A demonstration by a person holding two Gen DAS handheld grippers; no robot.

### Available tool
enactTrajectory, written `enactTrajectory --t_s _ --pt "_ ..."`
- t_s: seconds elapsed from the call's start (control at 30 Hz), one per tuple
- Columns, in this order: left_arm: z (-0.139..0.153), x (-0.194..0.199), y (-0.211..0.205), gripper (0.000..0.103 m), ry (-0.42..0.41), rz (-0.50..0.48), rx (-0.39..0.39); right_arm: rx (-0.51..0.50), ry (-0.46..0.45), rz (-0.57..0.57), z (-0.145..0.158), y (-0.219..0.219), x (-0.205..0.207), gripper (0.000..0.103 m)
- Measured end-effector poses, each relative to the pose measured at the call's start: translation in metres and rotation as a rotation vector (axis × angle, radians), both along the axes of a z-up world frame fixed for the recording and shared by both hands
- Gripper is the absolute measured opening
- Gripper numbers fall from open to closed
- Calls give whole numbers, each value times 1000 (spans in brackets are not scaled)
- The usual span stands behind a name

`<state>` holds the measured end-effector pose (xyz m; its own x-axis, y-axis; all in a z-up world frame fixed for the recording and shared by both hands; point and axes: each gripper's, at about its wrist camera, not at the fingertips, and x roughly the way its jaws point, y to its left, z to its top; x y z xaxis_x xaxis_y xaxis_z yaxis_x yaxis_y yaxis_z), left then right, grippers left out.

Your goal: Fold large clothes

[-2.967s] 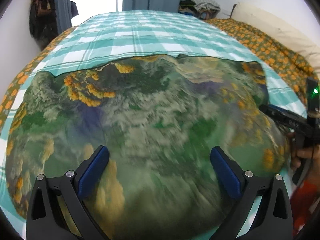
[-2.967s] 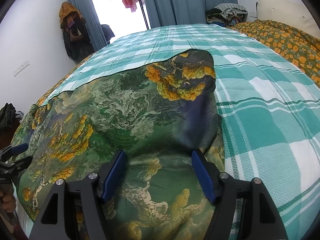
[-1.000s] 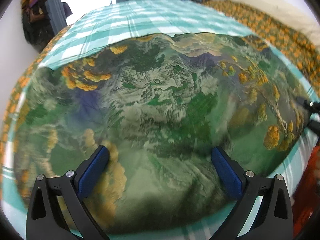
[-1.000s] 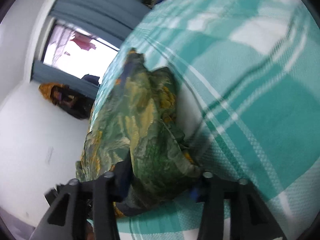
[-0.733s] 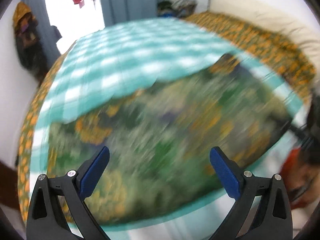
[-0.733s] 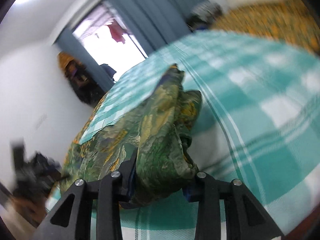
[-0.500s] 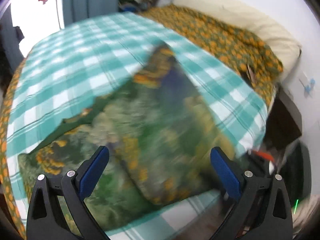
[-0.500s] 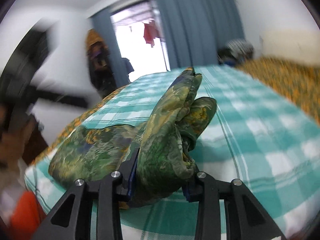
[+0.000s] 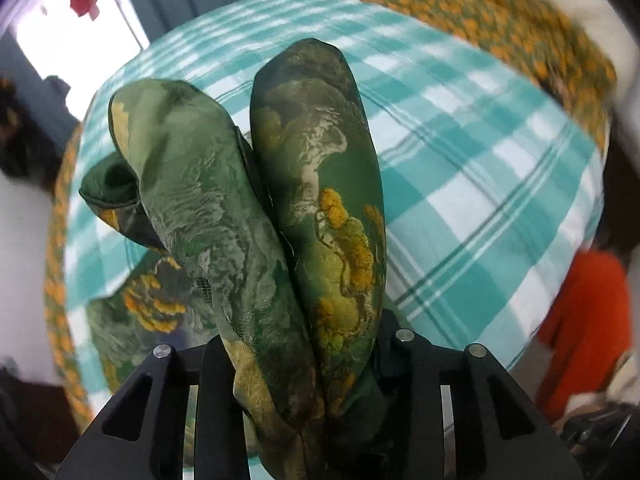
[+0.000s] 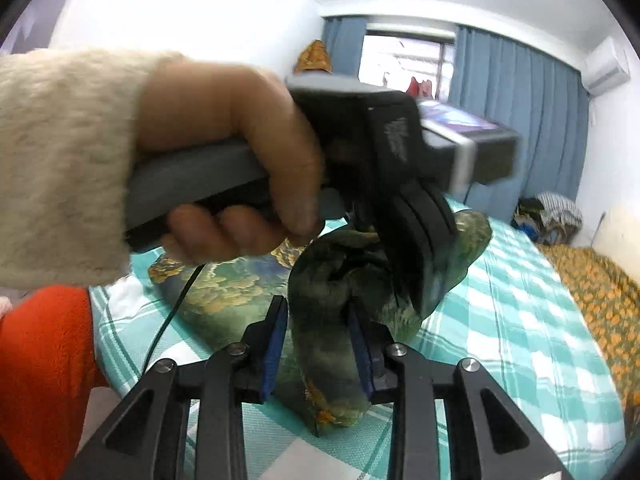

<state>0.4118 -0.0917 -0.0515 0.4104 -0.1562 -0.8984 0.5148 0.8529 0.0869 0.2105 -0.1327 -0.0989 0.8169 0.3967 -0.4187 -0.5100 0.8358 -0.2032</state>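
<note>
The left wrist view looks steeply down on the green printed garment [image 9: 312, 208], which rises in two thick bunched folds out of the left gripper [image 9: 304, 364]; its jaws are closing with the cloth pinched between them, and the pads are hidden by the fabric. Only the right wrist view shows the person's hand [image 10: 224, 152] in a cream sleeve [image 10: 60, 160] holding that left tool, and the right gripper [image 10: 318, 344], whose blue pads [image 10: 273, 344] squeeze another bunch of the same garment while its jaws are also closing. A second ago the left fingers stood wide apart above the garment lying spread flat; now most of it is lifted off the bed, with one part still resting on the checked teal bedsheet [image 9: 480, 168]. The near edge of the bed is close under both tools, and beyond the cloth the sheet is free up to the orange flowered blanket [image 10: 600, 292] and the blue curtains [image 10: 516, 120].
</note>
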Motion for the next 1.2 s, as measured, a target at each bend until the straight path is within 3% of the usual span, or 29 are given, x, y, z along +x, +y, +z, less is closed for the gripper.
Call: enactTrajectory --t_s 0.17,0.37,0.53,0.7,0.9,1.03,1.2 --pt "6 9 64 35 21 55 -115 136 97 49 4 -14 -2 44" --pt "-3 25 146 35 52 151 -217 242 231 -112 -8 -64 40 44" --pt "-24 32 197 36 86 251 -306 269 309 -165 -8 -79 87 44" --pt "-45 35 234 37 118 309 -395 264 381 -59 -10 -30 142 44" --pt "-57 27 282 37 115 368 -465 162 543 65 -54 40 185 43" --pt "-96 20 309 40 186 444 -527 155 687 71 -93 61 199 44" --pt "-133 19 328 46 243 492 -676 168 693 47 -113 64 198 43"
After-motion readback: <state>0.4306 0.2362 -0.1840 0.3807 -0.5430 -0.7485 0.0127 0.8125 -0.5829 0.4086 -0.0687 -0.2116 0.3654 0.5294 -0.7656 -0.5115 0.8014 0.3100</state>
